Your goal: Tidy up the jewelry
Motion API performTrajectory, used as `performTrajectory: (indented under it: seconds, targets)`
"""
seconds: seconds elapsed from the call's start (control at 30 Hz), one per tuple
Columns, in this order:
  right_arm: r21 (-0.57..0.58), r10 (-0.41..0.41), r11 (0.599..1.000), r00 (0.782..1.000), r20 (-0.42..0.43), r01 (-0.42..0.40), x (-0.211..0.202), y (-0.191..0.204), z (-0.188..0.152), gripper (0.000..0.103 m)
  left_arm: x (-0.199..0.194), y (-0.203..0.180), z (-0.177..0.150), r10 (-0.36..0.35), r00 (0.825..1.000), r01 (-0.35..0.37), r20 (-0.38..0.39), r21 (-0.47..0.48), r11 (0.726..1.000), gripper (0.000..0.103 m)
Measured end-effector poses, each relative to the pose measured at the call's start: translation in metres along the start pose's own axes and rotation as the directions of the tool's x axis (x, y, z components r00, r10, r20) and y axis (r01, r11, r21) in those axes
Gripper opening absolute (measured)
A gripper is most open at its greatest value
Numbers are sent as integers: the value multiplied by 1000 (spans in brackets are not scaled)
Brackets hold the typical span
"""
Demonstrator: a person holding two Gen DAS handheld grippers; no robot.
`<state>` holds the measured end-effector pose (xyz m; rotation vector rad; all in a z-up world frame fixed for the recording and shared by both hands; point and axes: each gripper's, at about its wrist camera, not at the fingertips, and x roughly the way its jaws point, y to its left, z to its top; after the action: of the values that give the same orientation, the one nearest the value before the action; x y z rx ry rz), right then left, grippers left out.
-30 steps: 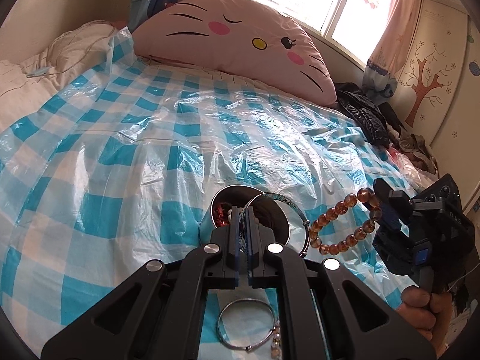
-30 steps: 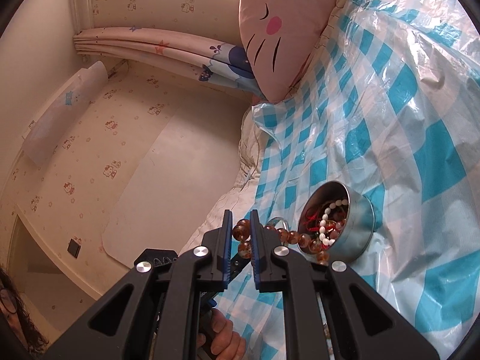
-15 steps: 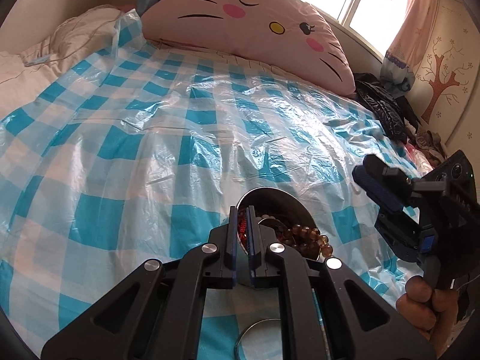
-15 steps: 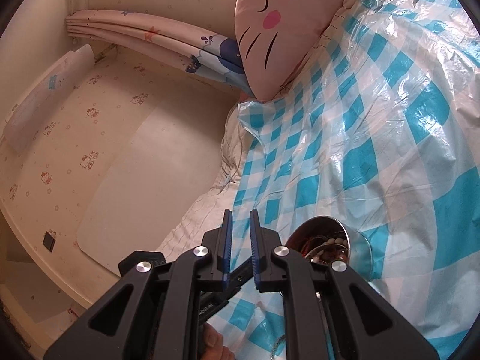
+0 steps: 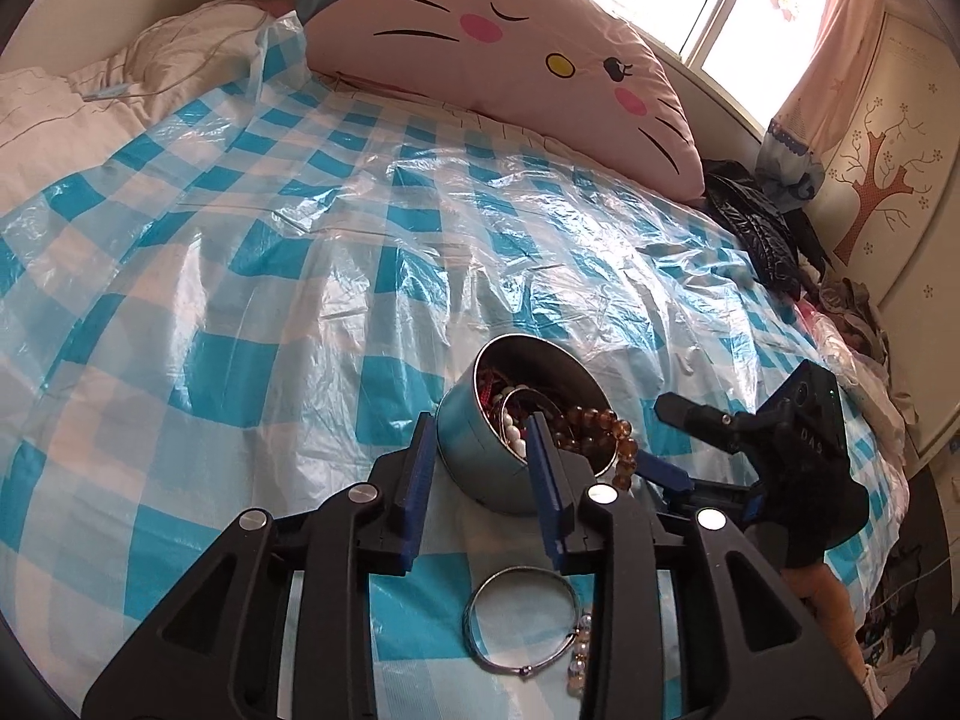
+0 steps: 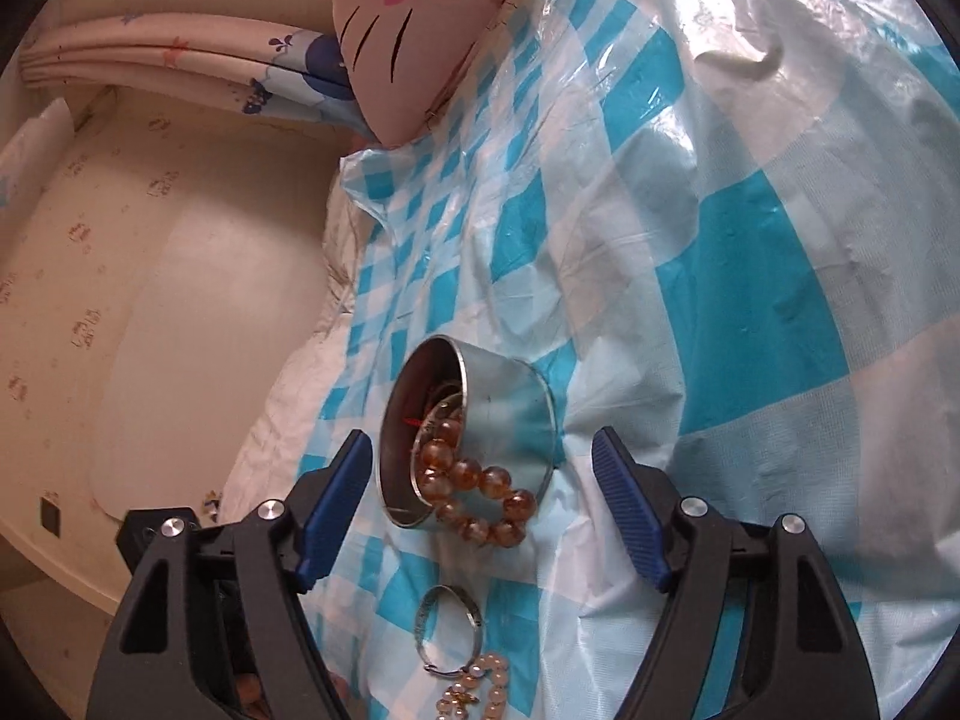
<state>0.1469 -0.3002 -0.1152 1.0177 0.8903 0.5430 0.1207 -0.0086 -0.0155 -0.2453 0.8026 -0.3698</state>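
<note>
A round metal tin (image 5: 516,426) sits on the bed's blue-and-white checked plastic sheet (image 5: 252,276) as the collecting pot for the jewelry, and it appears tipped on the soft bedding, its mouth leaning toward the right tongs. It holds a tangle of pieces: something red, white beads and a silver ring. An amber bead bracelet (image 6: 474,492) lies half in and half out, draped over the tin's near rim with its loop resting on the sheet, so it is not properly stowed. The left tongs (image 5: 480,468) are spread, their blue pads standing either side of the tin's near wall without clearly gripping it, probably to steady it. The right tongs (image 6: 480,498) are spread wide and empty, hovering around the tin and the hanging beads. Nearer than the tin, a silver bangle (image 5: 521,618) and a pale pearl strand (image 6: 474,690) lie touching on the sheet, seemingly waiting their turn.
</note>
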Motion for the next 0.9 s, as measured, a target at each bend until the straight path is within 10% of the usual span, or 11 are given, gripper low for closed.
performTrajectory:
  seconds: [0.33,0.53,0.67,0.9]
  targets:
    - [-33,336,939,933,-125,-343,14,51,-12,77,-10,9,-16,15,1000,-15,-22,-22,1000,40]
    - [-55,210,975,974,-90,-215,21,59,-9,81,6,1,-22,43,993,-36,-107,67,997,40]
    - [-212,-26,977,999,-34,18,-13,74,-30,81,18,-6,-32,47,983,-23,-176,131,991,40]
    - [-453,-427,817,902,-59,356,-12,78,-88,78,29,-27,-45,111,975,-52,-192,287,957,40]
